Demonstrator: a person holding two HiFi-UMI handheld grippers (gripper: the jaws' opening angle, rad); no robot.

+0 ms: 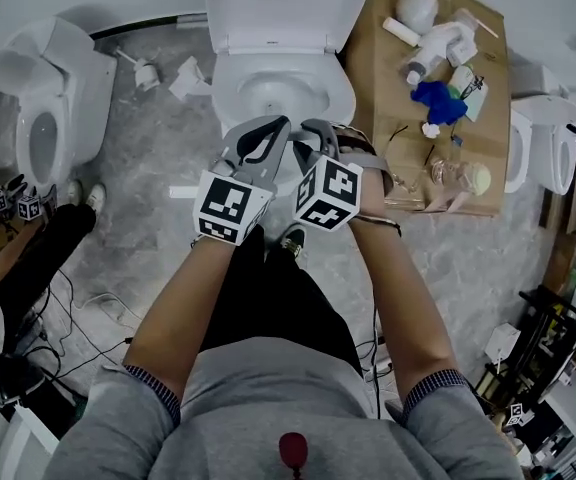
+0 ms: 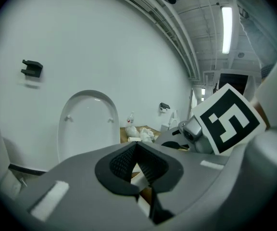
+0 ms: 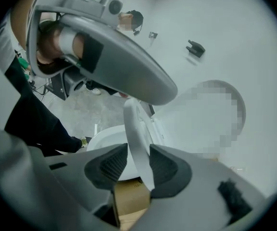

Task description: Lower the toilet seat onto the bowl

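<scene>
The white toilet [image 1: 236,118] stands at the top middle of the head view, its lid [image 1: 278,8] upright against the wall. The toilet seat [image 3: 137,138] is tilted partway above the bowl. Its front rim runs edge-on between the pads of my right gripper [image 3: 138,160], which is shut on it. In the head view my right gripper [image 1: 320,136] sits at the seat's front edge. My left gripper [image 1: 266,138] is close beside it on the left, shut with nothing between its pads [image 2: 129,163]. The left gripper view looks level at the raised lid [image 2: 88,124].
Another toilet [image 1: 43,118] stands to the left and more white fixtures [image 1: 548,148] to the right. A cardboard sheet [image 1: 378,88] beside the bowl carries bottles and a blue cloth [image 1: 436,100]. Cables [image 1: 78,318] lie on the floor at the lower left.
</scene>
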